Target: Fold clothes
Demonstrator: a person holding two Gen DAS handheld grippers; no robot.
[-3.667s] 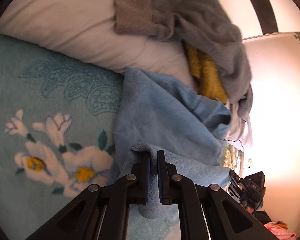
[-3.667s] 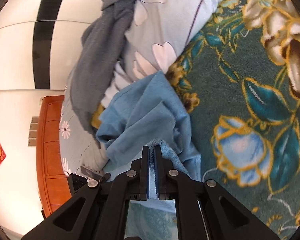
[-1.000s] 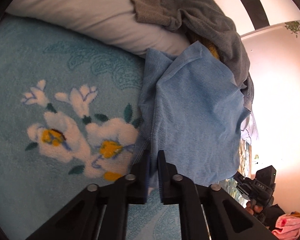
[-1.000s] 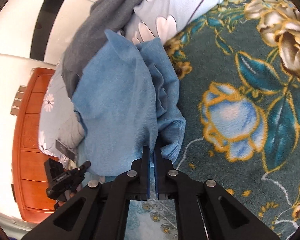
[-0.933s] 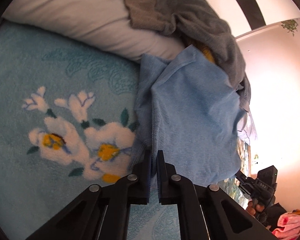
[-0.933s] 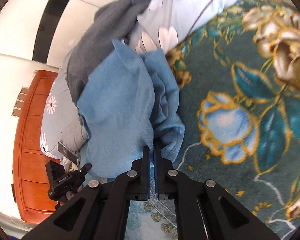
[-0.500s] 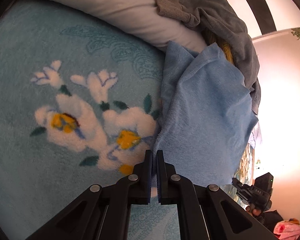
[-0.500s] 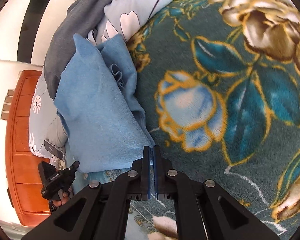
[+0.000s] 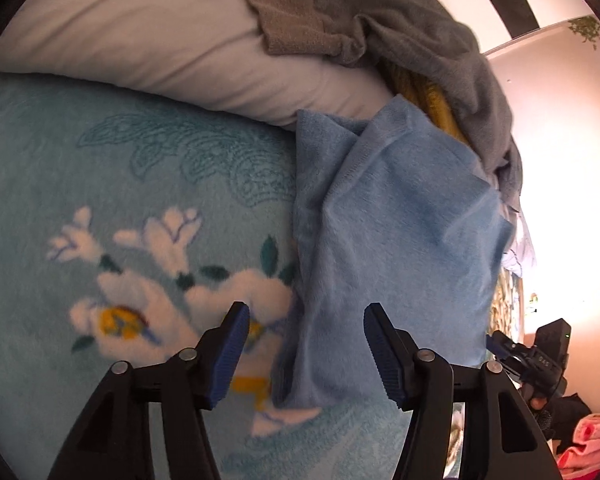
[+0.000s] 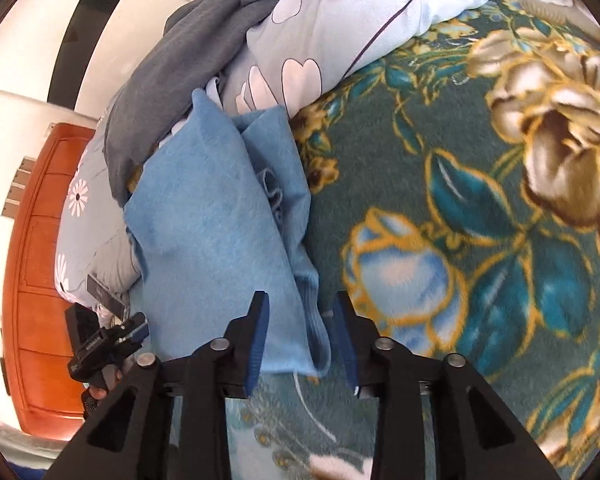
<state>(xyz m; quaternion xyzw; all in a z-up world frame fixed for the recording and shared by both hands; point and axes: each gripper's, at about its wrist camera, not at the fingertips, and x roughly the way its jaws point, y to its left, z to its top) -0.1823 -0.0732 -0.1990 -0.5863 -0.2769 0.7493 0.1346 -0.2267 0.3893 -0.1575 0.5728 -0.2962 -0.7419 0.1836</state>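
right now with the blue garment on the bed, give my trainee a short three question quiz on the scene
1. True or false: the left gripper is clamped on the folded light blue fleece garment.
2. Multiple choice: what lies draped over the white pillow behind the garment? A) a crumpled grey sweater B) a red towel C) a black jacket
3. Fill in: the right gripper hangs over the dark teal blanket printed with ____.

Key
1. False: its jaws have just been opening and stand apart, the garment's near edge between them but unpressed.
2. A
3. Flowers. Its jaws have likewise just been opening around the garment's corner.
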